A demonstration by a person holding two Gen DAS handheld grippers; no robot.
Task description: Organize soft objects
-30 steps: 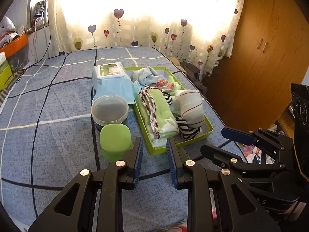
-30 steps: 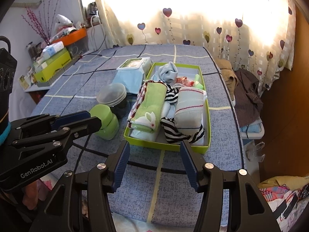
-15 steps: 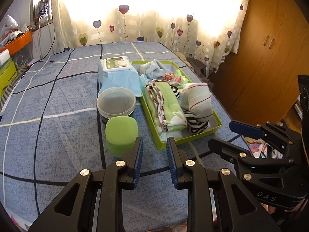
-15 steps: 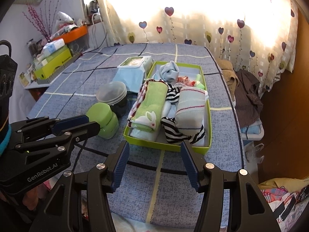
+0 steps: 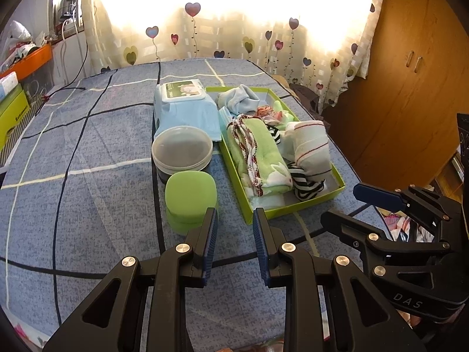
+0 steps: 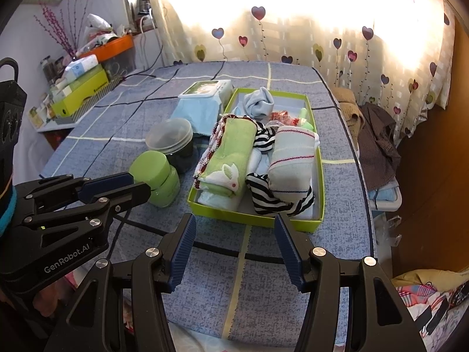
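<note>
A lime-green tray lies on the blue checked tablecloth and holds soft items: a rolled green rabbit towel, a rolled white towel with red stripes, a black-and-white striped cloth and a light blue cloth. My left gripper is open and empty, held near the table's front edge before the tray. My right gripper is open wider and empty, just short of the tray's near wall.
A green lidded jar, a clear-lidded dark container and a blue wipes pack stand left of the tray. A wooden cupboard is at the right. Cluttered shelves are at the left.
Both grippers have drawn back a little from the tray and lifted slightly. Their jaw openings are unchanged and nothing on the table has moved.
</note>
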